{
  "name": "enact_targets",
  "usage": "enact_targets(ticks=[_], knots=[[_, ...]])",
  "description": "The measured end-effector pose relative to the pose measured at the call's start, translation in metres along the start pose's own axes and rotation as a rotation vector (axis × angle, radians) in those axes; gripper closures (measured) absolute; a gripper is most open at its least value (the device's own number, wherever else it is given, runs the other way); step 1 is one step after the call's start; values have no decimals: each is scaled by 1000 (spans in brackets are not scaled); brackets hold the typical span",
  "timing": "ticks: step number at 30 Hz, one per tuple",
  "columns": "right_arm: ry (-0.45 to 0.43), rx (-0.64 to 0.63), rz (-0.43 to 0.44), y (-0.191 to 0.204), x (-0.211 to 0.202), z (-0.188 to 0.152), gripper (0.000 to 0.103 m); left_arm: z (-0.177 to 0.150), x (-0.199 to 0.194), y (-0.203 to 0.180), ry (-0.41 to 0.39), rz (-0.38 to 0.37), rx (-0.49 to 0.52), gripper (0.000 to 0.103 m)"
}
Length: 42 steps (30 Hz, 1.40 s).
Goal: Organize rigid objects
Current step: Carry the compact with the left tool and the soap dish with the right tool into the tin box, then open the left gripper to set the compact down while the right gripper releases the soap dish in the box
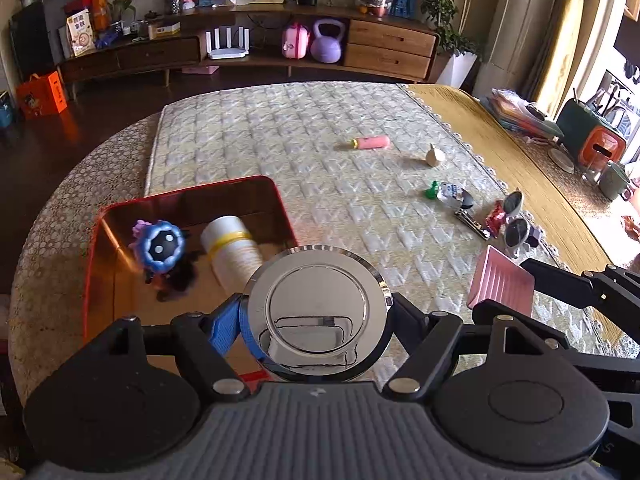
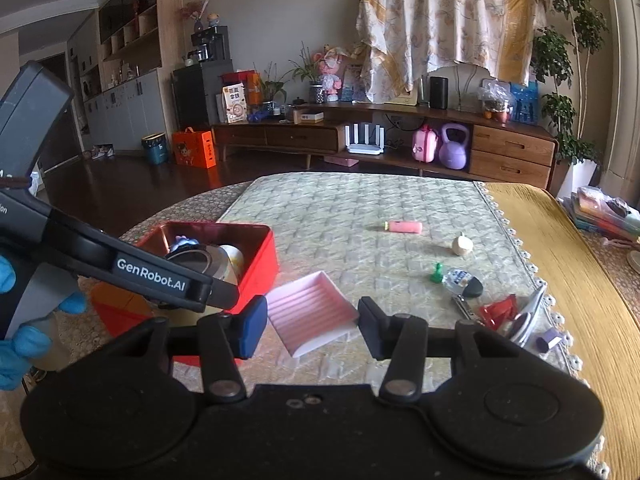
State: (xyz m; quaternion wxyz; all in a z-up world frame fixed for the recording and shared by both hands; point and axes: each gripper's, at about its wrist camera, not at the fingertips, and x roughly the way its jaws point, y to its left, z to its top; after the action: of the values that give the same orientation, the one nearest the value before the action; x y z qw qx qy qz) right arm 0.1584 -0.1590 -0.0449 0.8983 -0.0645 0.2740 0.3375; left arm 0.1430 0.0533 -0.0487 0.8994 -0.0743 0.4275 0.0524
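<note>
A: What has the left tool (image 1: 318, 320) got?

B: It's clamped on a round chrome metal disc (image 1: 318, 312), just beside the red tin box (image 1: 180, 196).

A: And the right tool (image 2: 312, 326)?

B: It grips a ridged pink square dish (image 2: 310, 310) above the quilted pale surface (image 2: 360, 208).

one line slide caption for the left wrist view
Left gripper carries a round chrome disc toward the red tin box.

black tongs (image 2: 312, 326), blue pad (image 2: 252, 326); blue glove (image 2: 24, 344).
</note>
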Motion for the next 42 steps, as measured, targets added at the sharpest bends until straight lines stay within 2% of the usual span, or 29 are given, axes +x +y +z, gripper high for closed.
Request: enact_targets(ticks=[11,19,26,31,36,42], knots=[[38,-57,67,43,30,13,54,1,4,61,-5,81,-57,26],[100,-135,109,76,67,18,54,5,27,94,52,104,-84,26],[137,-217,118,100,93,19,54,10,42,109,88,102,-107,26],[169,-219,143,109,103,16,54,9,53,113,111,104,-115,26],[194,-219,151,112,109,15,54,10,62,114,123,99,-119,26],[183,-251,129,111,109,12,54,12,68,113,130,100,-121,26]])
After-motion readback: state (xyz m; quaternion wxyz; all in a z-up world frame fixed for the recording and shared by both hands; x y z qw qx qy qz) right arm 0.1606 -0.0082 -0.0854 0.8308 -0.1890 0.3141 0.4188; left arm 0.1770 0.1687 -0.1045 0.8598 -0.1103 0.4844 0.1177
